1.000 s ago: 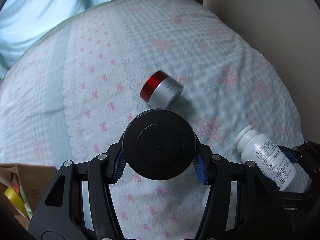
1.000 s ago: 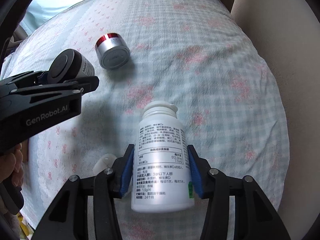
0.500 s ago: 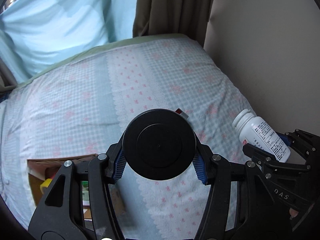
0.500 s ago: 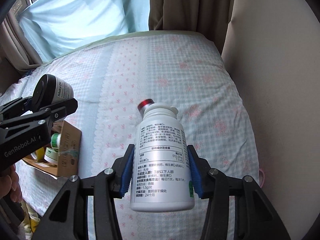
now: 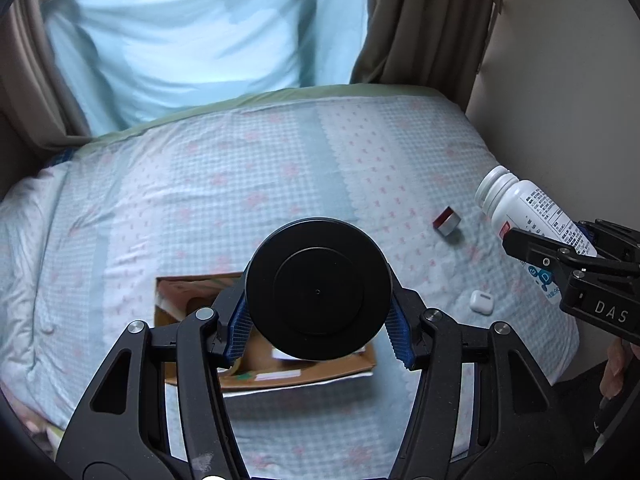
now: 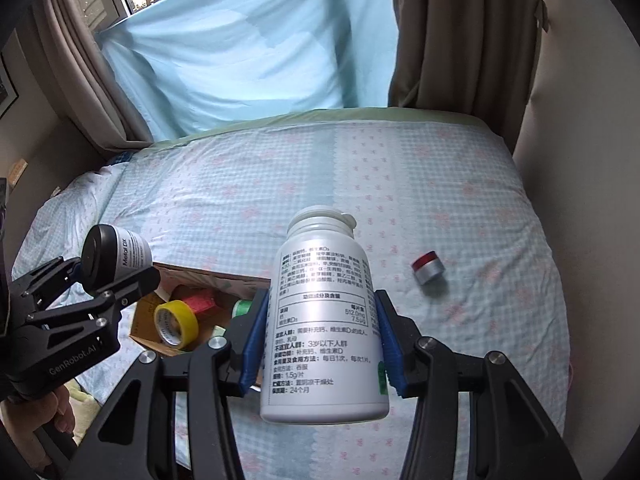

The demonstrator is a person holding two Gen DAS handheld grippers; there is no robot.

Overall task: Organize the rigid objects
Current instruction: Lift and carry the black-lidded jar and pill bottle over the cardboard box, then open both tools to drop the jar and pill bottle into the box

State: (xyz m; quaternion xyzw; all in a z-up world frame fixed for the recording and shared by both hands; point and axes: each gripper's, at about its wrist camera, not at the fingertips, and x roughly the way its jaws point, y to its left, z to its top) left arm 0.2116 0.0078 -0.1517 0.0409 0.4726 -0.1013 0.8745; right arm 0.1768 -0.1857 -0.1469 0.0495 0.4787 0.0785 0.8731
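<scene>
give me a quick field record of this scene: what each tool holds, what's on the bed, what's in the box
left tool: shut on black-lidded jar
right tool: shut on white bottle
on bed: red-and-silver jar, white earbud case, open cardboard box
in box: yellow tape roll, green roll, red item
</scene>
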